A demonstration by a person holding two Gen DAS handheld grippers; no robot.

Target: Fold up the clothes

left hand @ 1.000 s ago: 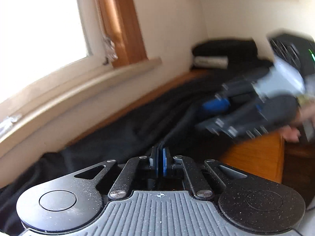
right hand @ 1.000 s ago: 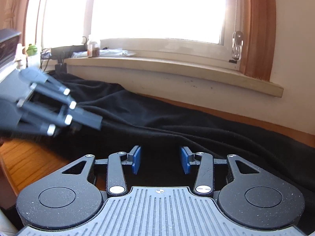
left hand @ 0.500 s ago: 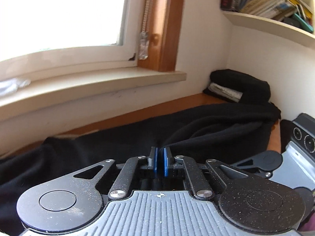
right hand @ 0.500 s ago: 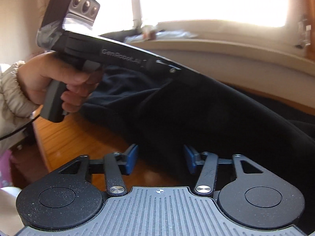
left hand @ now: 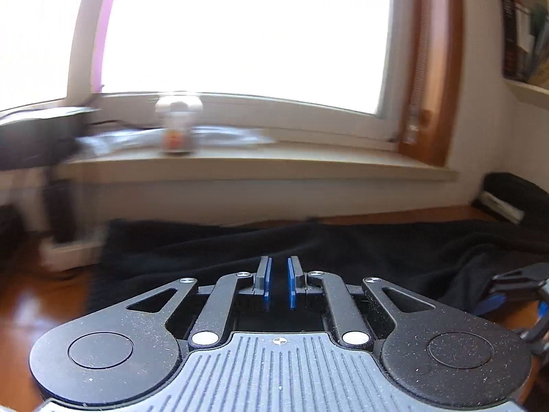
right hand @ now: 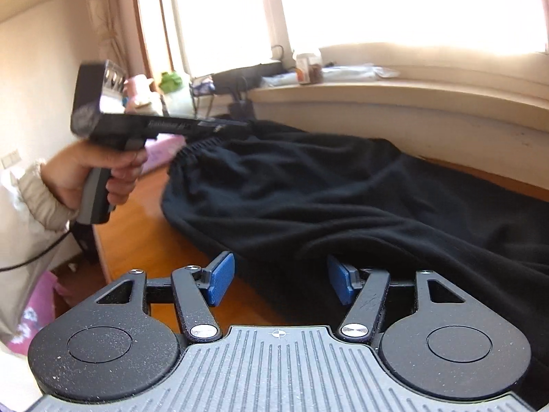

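**Black garment spread along the wooden worktop, both tongs empty**

A large black fleece garment (right hand: 343, 192) lies stretched across the glossy orange-brown wooden worktop (right hand: 137, 237), running beneath the pale window sill (right hand: 394, 99). Its gathered, ribbed edge sits at the left end in the right wrist view; the rest trails off to the right in soft folds.

The left tongs (left hand: 278, 283) stand with their blue pads (left hand: 267, 283) close together but parted by a narrow slit — nothing lies between them, and the black cloth is beyond and below the tips. In the right wrist view the same tool shows from the side, gripped by a hand (right hand: 92, 175) in a cream sleeve (right hand: 31, 202), its front end above the garment's ribbed edge.

The right tongs (right hand: 279, 279) are spread about halfway, having just narrowed a little, and clamp nothing — the garment's near edge shows in the gap between the blue pads (right hand: 219, 278).

A small blurred jar (left hand: 176, 127) stands on the sill. A folded dark pile (left hand: 511, 195) rests at the worktop's far right corner.
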